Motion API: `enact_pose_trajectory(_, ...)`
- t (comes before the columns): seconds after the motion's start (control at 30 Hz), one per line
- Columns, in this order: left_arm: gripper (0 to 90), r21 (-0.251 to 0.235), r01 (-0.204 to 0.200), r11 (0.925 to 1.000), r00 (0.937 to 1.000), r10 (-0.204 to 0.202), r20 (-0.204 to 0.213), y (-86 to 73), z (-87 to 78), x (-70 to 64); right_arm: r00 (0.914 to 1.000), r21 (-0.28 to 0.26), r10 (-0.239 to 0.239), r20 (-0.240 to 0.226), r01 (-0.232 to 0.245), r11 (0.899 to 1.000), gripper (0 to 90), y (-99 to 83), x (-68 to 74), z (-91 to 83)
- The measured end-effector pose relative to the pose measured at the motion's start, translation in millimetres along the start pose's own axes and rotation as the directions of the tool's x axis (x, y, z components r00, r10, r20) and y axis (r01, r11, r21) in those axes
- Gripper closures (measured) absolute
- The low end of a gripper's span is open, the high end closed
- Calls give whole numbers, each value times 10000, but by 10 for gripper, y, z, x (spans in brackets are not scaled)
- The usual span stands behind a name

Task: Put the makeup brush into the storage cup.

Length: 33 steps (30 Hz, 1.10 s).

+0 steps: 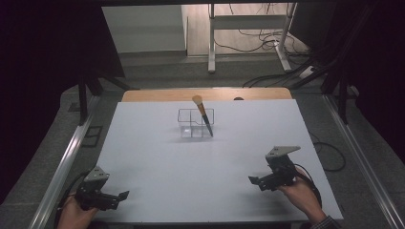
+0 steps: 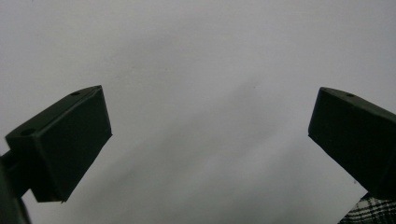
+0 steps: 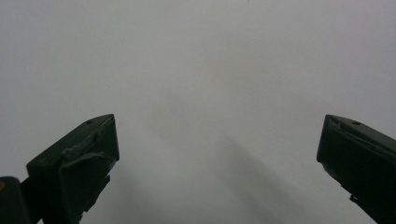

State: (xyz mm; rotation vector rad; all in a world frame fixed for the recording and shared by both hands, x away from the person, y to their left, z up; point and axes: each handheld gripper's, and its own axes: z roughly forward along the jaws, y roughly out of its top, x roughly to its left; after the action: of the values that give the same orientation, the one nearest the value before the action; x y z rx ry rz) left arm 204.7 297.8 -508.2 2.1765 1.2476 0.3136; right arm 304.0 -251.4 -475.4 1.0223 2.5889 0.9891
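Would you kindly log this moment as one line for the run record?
brush: leaning in clear box | left hand-held gripper: open, empty | right hand-held gripper: open, empty | both apart from box

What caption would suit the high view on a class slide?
Two open claws, left claw and right claw, rest near a white table's front edge; a makeup brush leans in a clear organizer.

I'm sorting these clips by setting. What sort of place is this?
Probably a lab or workshop set up for recording, not a home. A white tabletop holds a clear plastic divided organiser with a makeup brush; beyond it are loose black cables on the floor and a white metal desk frame.
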Motion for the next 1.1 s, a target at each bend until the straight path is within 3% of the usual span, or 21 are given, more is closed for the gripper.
enact_pose_trajectory(1.1, 0, -98, -20, 9999, 10000, 21, 30, 0, -5, -1, 9955, 73, 405, 852, -412, 9991, 0, -293, -69, -295)
